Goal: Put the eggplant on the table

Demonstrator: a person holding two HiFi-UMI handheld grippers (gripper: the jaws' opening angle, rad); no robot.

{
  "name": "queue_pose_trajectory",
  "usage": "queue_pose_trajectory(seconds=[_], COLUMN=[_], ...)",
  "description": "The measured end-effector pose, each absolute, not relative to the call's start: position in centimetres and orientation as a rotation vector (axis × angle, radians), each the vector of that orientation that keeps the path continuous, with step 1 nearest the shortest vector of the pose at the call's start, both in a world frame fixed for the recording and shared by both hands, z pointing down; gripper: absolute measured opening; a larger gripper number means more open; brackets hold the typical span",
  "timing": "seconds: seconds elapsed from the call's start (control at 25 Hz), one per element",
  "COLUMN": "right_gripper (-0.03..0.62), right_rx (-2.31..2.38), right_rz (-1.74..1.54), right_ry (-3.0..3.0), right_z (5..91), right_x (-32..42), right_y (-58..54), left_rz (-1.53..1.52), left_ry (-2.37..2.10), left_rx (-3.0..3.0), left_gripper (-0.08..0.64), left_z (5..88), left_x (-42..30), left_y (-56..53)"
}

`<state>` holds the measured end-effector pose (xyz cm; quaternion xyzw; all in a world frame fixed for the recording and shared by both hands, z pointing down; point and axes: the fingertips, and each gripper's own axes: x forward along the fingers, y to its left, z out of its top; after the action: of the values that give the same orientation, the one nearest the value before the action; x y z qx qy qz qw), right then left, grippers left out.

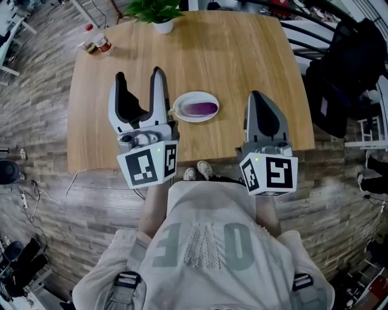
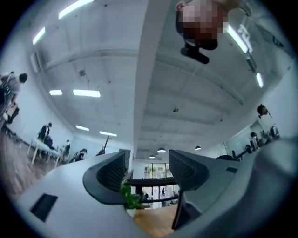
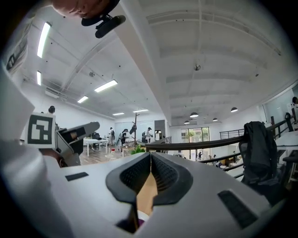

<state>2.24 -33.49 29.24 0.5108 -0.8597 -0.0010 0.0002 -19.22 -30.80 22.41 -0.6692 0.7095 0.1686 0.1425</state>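
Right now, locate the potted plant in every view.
Head view: potted plant at top centre, on the far edge of the wooden table.
Left gripper view: bottom centre, slightly left.
Right gripper view: tiny, just below centre.
Shared landmark: that wooden table.

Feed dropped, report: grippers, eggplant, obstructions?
Left gripper open, empty. Right gripper shut, empty. Eggplant lies on white plate, neither gripper touching. Nothing blocking it.
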Motion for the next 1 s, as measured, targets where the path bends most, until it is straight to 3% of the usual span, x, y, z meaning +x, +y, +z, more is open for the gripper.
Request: queue_pose_trajectory(seconds=[0.16, 0.44, 0.48, 0.56, 1.0], right_gripper=[0.018, 0.018, 0.018, 0.018, 0.017], right_rx=[1.562, 1.447, 1.435, 1.416, 1.382], right_rz=[-0.058, -0.096, -0.096, -0.098, -0.200], right_ry=[-2.787, -2.919, -2.931, -2.945, -2.927], right_z=[27.1, 24.8, 24.7, 24.5, 24.0], right_x=[0.6, -2.2, -2.5, -3.0, -3.9], right_y=[-33.2, -32.0, -31.9, -31.7, -31.0], left_rz=[0.325, 0.080, 0.084, 0.084, 0.060], left_ry=[1.885, 1.765, 1.761, 1.757, 1.744], left_rx=[-1.807, -1.785, -1.792, -1.818, -1.922], left_gripper=[0.279, 0.271, 0.209, 0.008, 0.008], left_z=[17.3, 15.4, 15.4, 15.8, 17.2], left_x=[-16.8, -13.6, -13.4, -13.0, -12.3], left_y=[-28.1, -27.1, -27.0, -27.0, -27.6])
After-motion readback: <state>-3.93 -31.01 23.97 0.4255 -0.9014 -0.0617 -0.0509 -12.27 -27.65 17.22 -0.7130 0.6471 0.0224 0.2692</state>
